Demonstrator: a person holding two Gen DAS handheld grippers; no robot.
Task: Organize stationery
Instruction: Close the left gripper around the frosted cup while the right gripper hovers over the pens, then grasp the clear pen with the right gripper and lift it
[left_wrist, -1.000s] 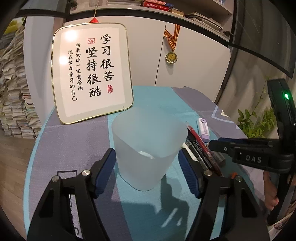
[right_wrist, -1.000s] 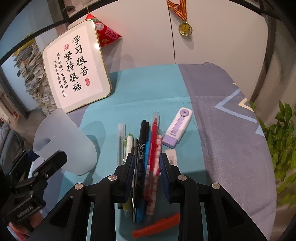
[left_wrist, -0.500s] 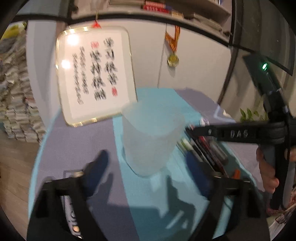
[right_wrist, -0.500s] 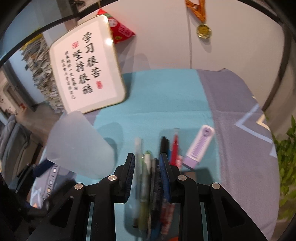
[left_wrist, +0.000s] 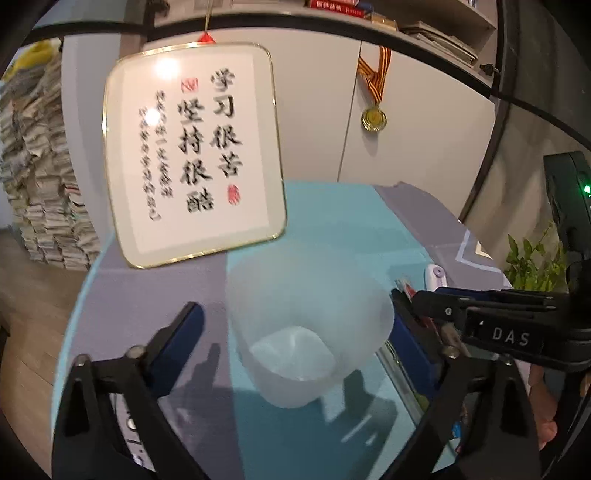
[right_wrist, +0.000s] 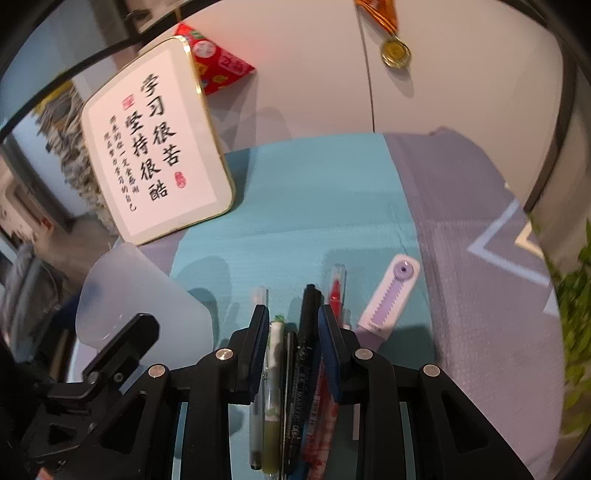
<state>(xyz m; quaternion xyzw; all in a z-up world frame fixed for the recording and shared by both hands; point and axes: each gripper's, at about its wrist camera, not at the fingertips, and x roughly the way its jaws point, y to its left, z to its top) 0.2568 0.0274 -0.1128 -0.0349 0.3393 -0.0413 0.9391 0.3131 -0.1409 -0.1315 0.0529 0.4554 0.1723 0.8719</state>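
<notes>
Stationery here means a bundle of pens (right_wrist: 295, 376) lying side by side on the teal-and-grey cloth of the worktop (right_wrist: 314, 192), with a frosted plastic cup (left_wrist: 306, 317) standing just to their left as the likely holder. A lilac correction-tape dispenser (right_wrist: 388, 299) lies just right of the bundle.

The right tool (right_wrist: 293, 350) has its jaws close together around the middle of the bundle: a green-tipped pen (right_wrist: 275, 354) and a black marker (right_wrist: 304, 354) sit between the pads, while a clear pen (right_wrist: 258, 413) and a red-patterned pen (right_wrist: 321, 413) lie at or under the pads' outer edges. Whether the pads actually press on the inner pens I cannot tell from this angle.

The left tool (left_wrist: 291, 328) straddles the cup with its jaws closing; the left pad is apart from the wall, and the right pad is near it but partly hidden behind the rim.

Risks, as I judge them:
- A lift could take only the middle pens, leaving the outer ones behind or dragging them askew.
- Round barrels pinched together may roll over one another and fan out or slip free.
- The cup looks light and flexible; an uneven squeeze could shove it sideways into the pens, deform it or tip it.
- The two tools work very near each other, so they may collide.
</notes>
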